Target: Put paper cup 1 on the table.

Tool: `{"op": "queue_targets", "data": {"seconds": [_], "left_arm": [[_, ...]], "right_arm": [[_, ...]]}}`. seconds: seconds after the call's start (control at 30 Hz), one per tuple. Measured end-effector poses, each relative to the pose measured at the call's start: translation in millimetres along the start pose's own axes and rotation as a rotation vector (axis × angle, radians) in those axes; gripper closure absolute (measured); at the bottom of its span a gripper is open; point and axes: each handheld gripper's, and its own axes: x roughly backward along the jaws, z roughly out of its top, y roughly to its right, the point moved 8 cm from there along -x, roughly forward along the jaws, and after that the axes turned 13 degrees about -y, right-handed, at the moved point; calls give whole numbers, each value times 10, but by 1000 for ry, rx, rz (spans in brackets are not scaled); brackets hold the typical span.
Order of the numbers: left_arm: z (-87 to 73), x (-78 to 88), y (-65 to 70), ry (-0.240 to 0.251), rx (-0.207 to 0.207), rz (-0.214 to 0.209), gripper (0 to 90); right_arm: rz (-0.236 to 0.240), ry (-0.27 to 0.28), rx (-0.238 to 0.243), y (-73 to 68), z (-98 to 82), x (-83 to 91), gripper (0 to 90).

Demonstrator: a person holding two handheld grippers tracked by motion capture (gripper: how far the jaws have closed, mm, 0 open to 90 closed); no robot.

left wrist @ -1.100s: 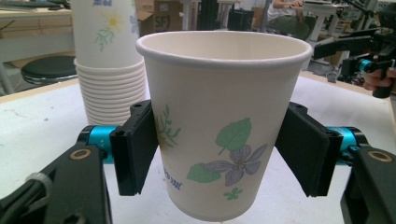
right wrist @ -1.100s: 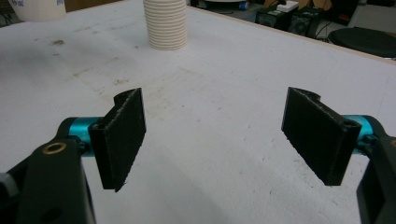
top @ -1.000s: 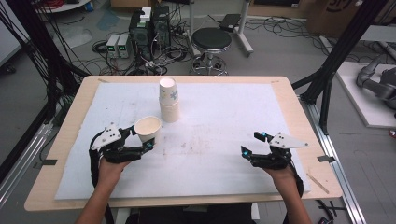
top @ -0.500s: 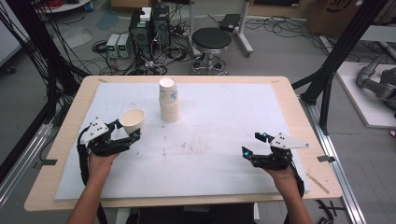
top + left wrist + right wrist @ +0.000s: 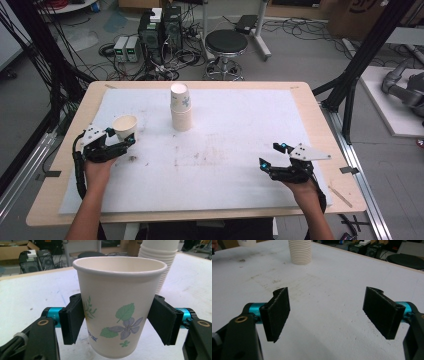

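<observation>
1. Left tool (image 5: pixel 120 142) grasps a single white paper cup with a printed leaf-and-flower pattern (image 5: pixel 120 305). In the left gripper view both black pads press the cup wall, one on each side, about midway up. Cup upright, mouth open to the top.
2. Location: the cup is at the left side of the counter (image 5: pixel 300 90), above the white foam sheet (image 5: pixel 240 125) that covers it. Its base looks clear of the sheet, though contact cannot be ruled out.
3. The tall stack of nested white paper cups (image 5: pixel 181 107) stands at the far middle of the sheet, well apart from the held cup, to its right.
4. Right tool (image 5: pixel 274 156) is released: pads spread wide, nothing between them, resting low at the near right.
5. Step in hand, as judged: carrying one cup, separated from the stack, to a spot on the left.
6. Next move calls for lowering the cup until its base sits flat, then easing the pads off without tipping or denting the thin wall.
</observation>
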Motion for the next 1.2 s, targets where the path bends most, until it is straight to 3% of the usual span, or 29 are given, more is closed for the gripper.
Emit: {"op": "queue_targets", "data": {"seconds": [0.33,0.5,0.7,0.8,0.93,1.1,1.2], "left_arm": [[-197,-118,-90,-150,1,75,318],[-219,-94,-79,-167,-9,89,319],[-276,-45,-73,-194,16,91,305],[-312,-38,-54,-213,38,64,285],[-295,11,-35,-199,65,55,181],[-227,151,-22,-142,82,55,177],[-149,245,-37,-98,79,79,177]], "right_arm": [[5,-4,-1,-7,-5,-4,223],[12,-8,5,-22,-2,-14,223],[16,-8,10,-28,4,-12,223],[17,-10,9,-26,2,-12,223],[18,-10,9,-25,6,-11,223],[17,-15,11,-21,-1,-9,223],[13,-14,8,-17,-1,-6,223]]}}
